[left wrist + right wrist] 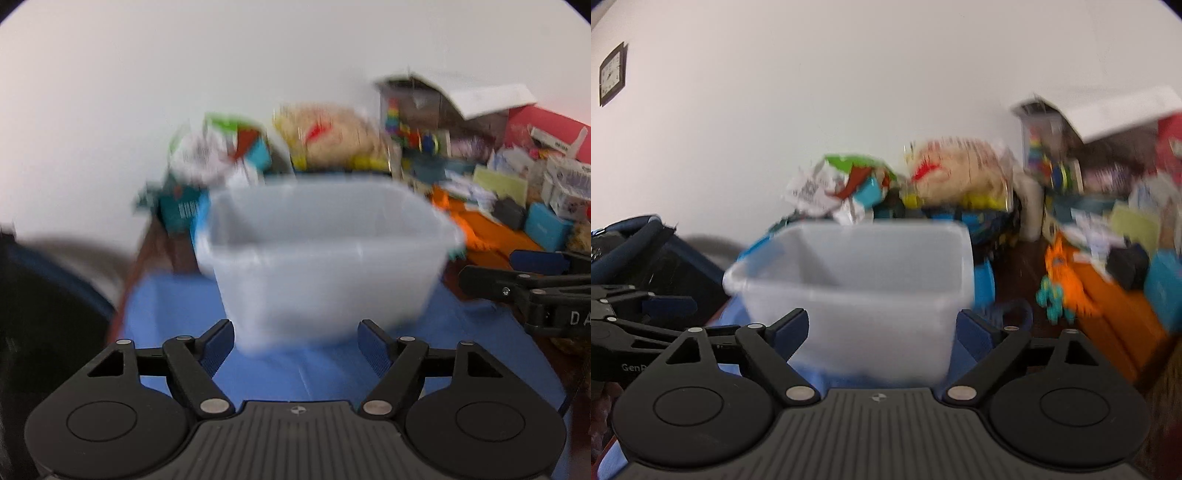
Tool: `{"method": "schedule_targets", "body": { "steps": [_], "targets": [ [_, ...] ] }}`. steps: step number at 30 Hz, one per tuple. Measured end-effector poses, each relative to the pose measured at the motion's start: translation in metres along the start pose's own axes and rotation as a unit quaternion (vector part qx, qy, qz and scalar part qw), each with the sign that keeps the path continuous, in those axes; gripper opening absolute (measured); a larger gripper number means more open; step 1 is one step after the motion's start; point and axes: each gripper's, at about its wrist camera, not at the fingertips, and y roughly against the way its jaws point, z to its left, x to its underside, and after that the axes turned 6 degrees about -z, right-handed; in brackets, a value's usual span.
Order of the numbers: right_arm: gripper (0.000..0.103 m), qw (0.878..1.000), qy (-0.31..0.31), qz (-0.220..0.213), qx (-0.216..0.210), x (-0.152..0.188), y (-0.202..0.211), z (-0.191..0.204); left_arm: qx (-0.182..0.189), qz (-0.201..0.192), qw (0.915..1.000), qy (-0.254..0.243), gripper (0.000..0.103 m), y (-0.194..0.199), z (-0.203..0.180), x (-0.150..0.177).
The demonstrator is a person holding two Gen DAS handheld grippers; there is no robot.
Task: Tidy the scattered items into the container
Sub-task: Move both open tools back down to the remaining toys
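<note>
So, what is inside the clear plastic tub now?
Nothing shows inside the clear plastic tub: only its pale inner walls are visible from above the rim. The floor of the tub is blurred and seen through the wall, so a small flat item cannot be excluded.

Wall clock [612,74]: dark square frame, high on the white wall [849,92], far left of the blue cloth.
Blue cloth [177,310]: spread on the table.
Dark bag [646,251]: left of the blue cloth.
Red box [546,129]: far right of the blue cloth, against the wall.
</note>
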Motion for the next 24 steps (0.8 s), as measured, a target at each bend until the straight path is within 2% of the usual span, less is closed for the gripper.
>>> {"method": "schedule_targets", "body": {
  "steps": [3,5,10,15,20,22,24],
  "targets": [
    [0.090,1.000,0.002,0.022,-0.001,0.018,0.006,-0.001,0.010,0.039,0.9989,0.024,0.077,-0.004,0.000,0.018],
    [0.090,0.999,0.006,0.034,-0.005,0.027,0.010,0.000,0.006,0.054,0.9983,0.021,0.077,-0.004,-0.003,0.029],
    [0.090,0.998,0.017,0.056,-0.012,0.051,0.019,-0.001,-0.005,0.075,0.9972,-0.003,0.077,-0.002,-0.016,0.049],
    [0.088,0.996,0.036,0.077,-0.021,0.067,0.023,0.001,-0.007,0.086,0.9950,-0.051,0.077,0.000,-0.034,0.068],
    [0.078,0.992,0.065,0.100,-0.039,0.080,0.022,0.007,-0.004,0.090,0.9938,-0.065,0.077,-0.002,-0.042,0.080],
    [0.071,0.990,0.072,0.111,-0.046,0.085,0.020,0.009,0.002,0.092,0.9941,-0.059,0.077,-0.005,-0.043,0.080],
    [0.070,0.988,0.077,0.120,-0.051,0.091,0.020,0.010,0.010,0.094,0.9948,-0.038,0.077,-0.008,-0.042,0.079]
  ]
}}
